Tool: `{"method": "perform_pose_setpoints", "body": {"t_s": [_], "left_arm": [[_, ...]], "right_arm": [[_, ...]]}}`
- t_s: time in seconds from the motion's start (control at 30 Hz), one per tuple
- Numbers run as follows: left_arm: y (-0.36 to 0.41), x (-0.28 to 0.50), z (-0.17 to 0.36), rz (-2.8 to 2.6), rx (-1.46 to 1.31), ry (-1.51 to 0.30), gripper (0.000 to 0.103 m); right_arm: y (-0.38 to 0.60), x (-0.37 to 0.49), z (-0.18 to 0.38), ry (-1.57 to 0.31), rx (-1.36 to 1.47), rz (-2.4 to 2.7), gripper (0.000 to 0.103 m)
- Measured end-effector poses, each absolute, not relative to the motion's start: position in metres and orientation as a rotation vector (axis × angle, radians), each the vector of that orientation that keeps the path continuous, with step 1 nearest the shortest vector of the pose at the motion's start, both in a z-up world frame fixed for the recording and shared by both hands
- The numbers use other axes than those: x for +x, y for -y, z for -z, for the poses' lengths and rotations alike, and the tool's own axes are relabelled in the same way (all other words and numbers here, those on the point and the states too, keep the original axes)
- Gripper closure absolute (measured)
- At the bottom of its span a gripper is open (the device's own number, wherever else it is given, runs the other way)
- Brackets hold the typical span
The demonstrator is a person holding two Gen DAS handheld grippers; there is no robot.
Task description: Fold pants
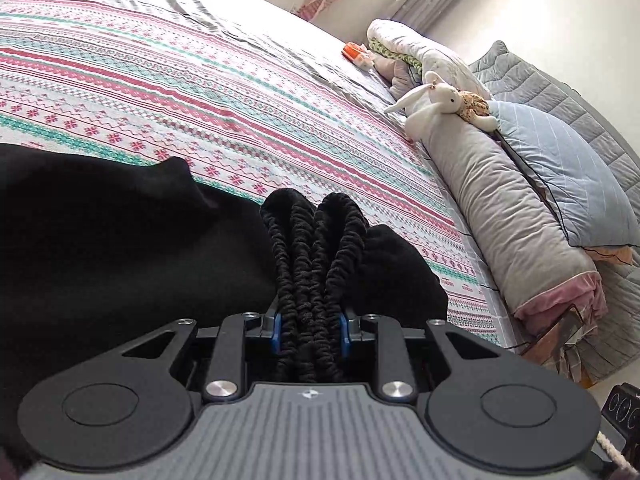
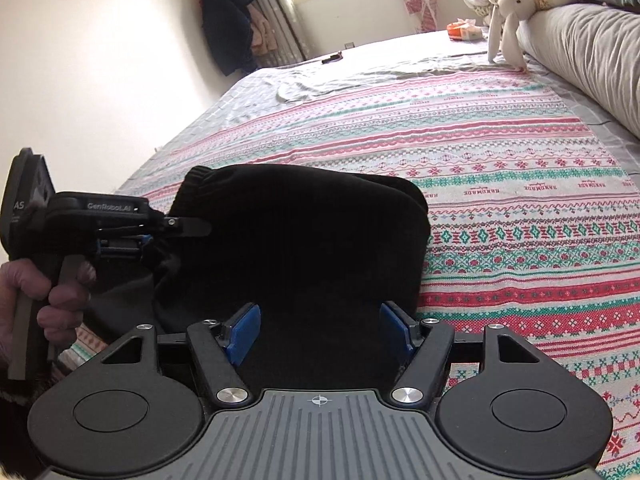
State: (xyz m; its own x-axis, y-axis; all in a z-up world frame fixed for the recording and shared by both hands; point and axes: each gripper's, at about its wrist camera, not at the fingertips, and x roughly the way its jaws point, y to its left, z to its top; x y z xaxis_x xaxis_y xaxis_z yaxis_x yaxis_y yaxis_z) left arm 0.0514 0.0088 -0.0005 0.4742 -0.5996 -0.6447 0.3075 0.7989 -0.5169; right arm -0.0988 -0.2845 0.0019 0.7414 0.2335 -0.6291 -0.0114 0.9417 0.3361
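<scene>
Left claw (image 1: 310, 330) clamped on the gathered elastic waistband (image 1: 312, 248), likely to lift every layer together. Black pants (image 2: 304, 240) bunched on the striped bed (image 2: 520, 208) near its front edge. Right claw (image 2: 320, 332) spread wide over the fabric, empty, seemingly ready to pinch.

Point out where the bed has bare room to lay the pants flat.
Free: the striped blanket between the pants and the grey bolster, and the grey sheet beyond it toward the window. Crowded: the headboard side, with bolster, rabbit, rolled quilt and pillows.
</scene>
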Motion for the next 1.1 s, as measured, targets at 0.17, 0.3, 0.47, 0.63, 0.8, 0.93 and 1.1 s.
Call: {"method": "perform_pose_setpoints", "body": {"t_s": [0.17,0.3,0.47,0.63,0.8,0.93,1.1], "left_arm": [[-0.034,0.057,0.002,0.49,-0.384,-0.921,0.058],[-0.052,0.064,0.003,0.459,-0.414,-0.936,0.058],[-0.081,0.065,-0.008,0.413,-0.36,-0.887,0.058],[-0.122,0.069,-0.018,0.352,-0.38,-0.859,0.058],[-0.163,0.07,-0.029,0.268,-0.39,-0.838,0.058],[-0.197,0.072,-0.036,0.187,-0.411,-0.823,0.058],[-0.234,0.077,-0.04,0.097,-0.464,-0.781,0.058]], "right_arm": [[0.275,-0.091,0.005,-0.767,0.297,-0.131,0.036],[0.252,-0.095,0.011,-0.804,0.243,-0.146,0.036],[0.229,-0.086,0.02,-0.847,0.18,-0.174,0.034],[0.205,-0.072,0.023,-0.867,0.133,-0.214,0.031],[0.181,-0.057,0.026,-0.884,0.104,-0.251,0.029],[0.162,-0.045,0.026,-0.891,0.092,-0.282,0.029],[0.141,-0.031,0.027,-0.895,0.08,-0.316,0.028]]}}
